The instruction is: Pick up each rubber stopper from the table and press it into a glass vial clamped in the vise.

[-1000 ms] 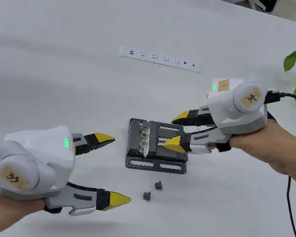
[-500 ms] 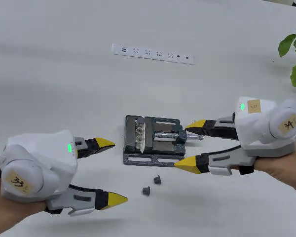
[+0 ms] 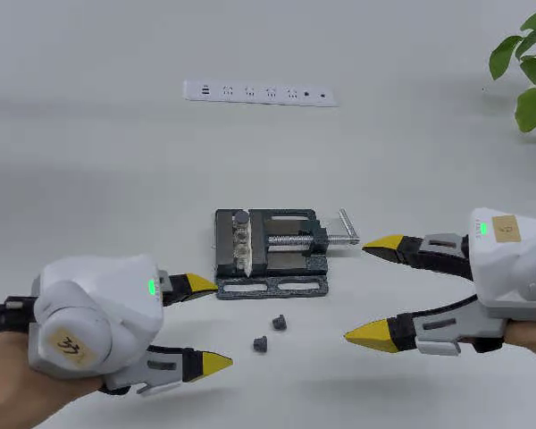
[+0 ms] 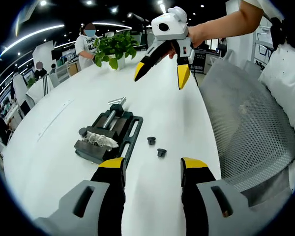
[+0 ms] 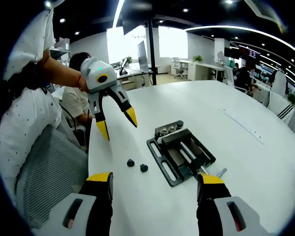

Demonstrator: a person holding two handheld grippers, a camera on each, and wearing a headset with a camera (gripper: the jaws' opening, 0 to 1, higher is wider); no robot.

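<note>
At table's near-left edge: left gripper (image 3: 221,323) is held low, jaws pointing right, spread apart, empty. Right gripper (image 3: 355,291) comes in from the right edge, jaws pointing left, wide apart, nothing between them. Vise (image 3: 286,259) sits mid-table (image 3: 116,179) between the two, touched by neither. Glass vials (image 3: 242,246) stand in a row clamped in it; the far one carries a dark stopper (image 3: 241,217). Two loose rubber stoppers (image 3: 279,323) (image 3: 260,343) lie just in front of the vise, nearer the left gripper's tips.
</note>
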